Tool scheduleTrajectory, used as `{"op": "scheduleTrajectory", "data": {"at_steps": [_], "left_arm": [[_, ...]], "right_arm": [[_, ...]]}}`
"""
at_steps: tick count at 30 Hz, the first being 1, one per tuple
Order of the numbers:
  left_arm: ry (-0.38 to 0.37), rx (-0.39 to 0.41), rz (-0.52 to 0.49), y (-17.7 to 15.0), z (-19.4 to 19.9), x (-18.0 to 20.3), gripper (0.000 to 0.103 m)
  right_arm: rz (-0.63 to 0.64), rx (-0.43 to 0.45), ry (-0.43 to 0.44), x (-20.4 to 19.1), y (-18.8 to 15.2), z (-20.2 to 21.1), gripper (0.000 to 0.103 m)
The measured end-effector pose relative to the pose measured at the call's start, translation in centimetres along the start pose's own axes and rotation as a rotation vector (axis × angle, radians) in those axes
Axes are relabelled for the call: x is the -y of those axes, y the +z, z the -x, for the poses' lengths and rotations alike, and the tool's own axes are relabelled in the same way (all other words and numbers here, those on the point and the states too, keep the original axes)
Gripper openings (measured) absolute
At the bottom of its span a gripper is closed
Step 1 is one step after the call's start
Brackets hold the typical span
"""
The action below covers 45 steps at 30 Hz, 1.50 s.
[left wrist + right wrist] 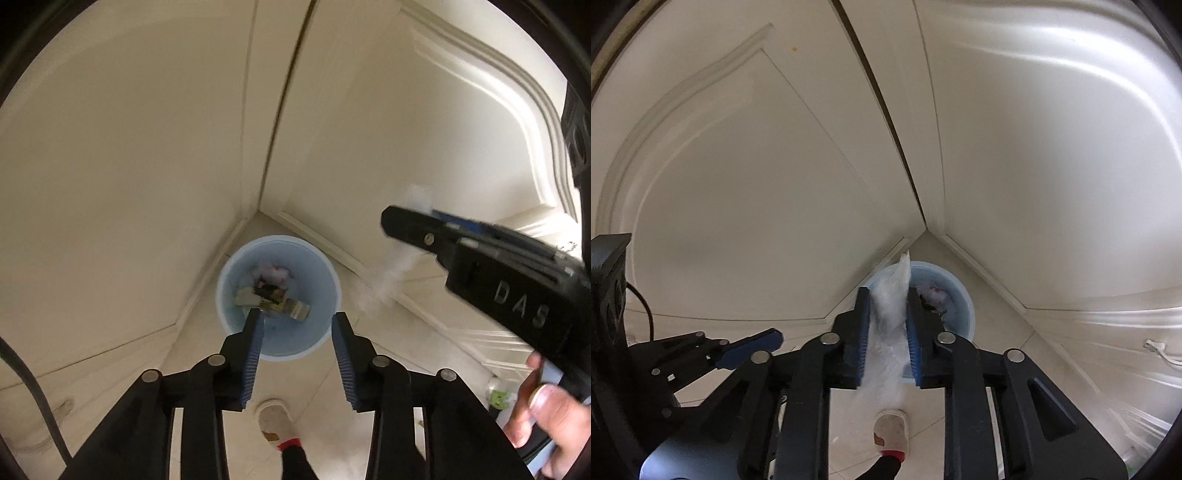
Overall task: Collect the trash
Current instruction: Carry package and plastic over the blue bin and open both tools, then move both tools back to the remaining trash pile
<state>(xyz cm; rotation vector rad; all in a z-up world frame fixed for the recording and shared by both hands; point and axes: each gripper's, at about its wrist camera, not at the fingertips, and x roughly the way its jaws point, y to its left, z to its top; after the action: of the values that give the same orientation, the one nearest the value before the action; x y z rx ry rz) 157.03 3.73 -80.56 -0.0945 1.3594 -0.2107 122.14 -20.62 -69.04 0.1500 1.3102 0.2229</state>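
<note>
A pale blue round bin (317, 266) stands on the floor in a corner of cream walls, with crumpled paper and wrappers (273, 291) inside. My left gripper (297, 321) is open and empty, held above the bin. My right gripper (888, 299) is shut on a clear crumpled plastic wrapper (890, 317) that sticks out past the fingertips, above the bin (960, 295). In the left wrist view the right gripper (406, 221) comes in from the right with the blurred wrapper (388, 277) hanging below it.
Cream panelled doors and walls (129, 166) close the corner. The floor is pale tile (369, 362). A slippered foot (275, 417) stands below the grippers. A clear plastic bag (1126, 369) lies at right.
</note>
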Motion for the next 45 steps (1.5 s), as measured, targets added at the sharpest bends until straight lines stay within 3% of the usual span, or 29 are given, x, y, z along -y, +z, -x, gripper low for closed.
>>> {"op": "scheduleTrajectory", "data": {"at_steps": [3, 7, 9, 15, 17, 22, 25, 26, 29, 36, 39, 40, 45], "left_arm": [[0.009, 0.014, 0.01, -1.1, 2.0, 0.3, 0.04], [0.047, 0.041, 0.005, -2.9, 5.3, 1.7, 0.04], [0.045, 0.065, 0.006, -3.6, 7.2, 2.3, 0.04], [0.051, 0.203, -0.007, -5.2, 17.4, 5.6, 0.05], [0.056, 0.264, -0.004, -5.7, 21.1, 6.4, 0.052], [0.077, 0.459, -0.005, -5.9, 32.0, 8.7, 0.07], [0.081, 0.552, -0.016, -6.2, 37.5, 9.9, 0.076], [0.096, 0.533, -0.021, -6.2, 38.9, 10.3, 0.077], [0.11, 0.61, -0.037, -6.8, 43.9, 10.5, 0.085], [0.201, 0.804, -0.062, -10.9, 53.8, 12.5, 0.096], [0.221, 0.843, -0.065, -12.8, 55.4, 13.7, 0.096], [0.212, 0.864, -0.078, -13.4, 54.2, 14.0, 0.096], [0.212, 0.914, -0.085, -13.0, 53.9, 14.5, 0.097]], "right_arm": [[0.003, 0.009, -0.003, -0.7, 0.2, 1.1, 0.029], [0.026, 0.016, -0.029, -1.8, 0.1, 3.0, 0.045], [0.041, 0.03, -0.054, -2.6, 0.0, 4.8, 0.046], [0.037, 0.133, -0.117, -4.5, -0.6, 14.1, 0.066], [0.039, 0.184, -0.165, -5.3, -0.5, 18.2, 0.079], [0.046, 0.353, -0.27, -7.6, 0.0, 29.0, 0.098], [0.055, 0.462, -0.315, -9.3, 0.8, 35.5, 0.103], [0.054, 0.49, -0.329, -9.6, 1.0, 37.3, 0.103], [0.048, 0.582, -0.359, -11.0, 1.4, 42.5, 0.103], [0.043, 0.73, -0.428, -14.2, 1.7, 49.0, 0.103], [0.045, 0.772, -0.425, -15.0, 1.9, 50.3, 0.103], [0.043, 0.785, -0.425, -15.2, 2.2, 50.7, 0.103], [0.038, 0.821, -0.414, -15.4, 3.1, 51.6, 0.103]]}}
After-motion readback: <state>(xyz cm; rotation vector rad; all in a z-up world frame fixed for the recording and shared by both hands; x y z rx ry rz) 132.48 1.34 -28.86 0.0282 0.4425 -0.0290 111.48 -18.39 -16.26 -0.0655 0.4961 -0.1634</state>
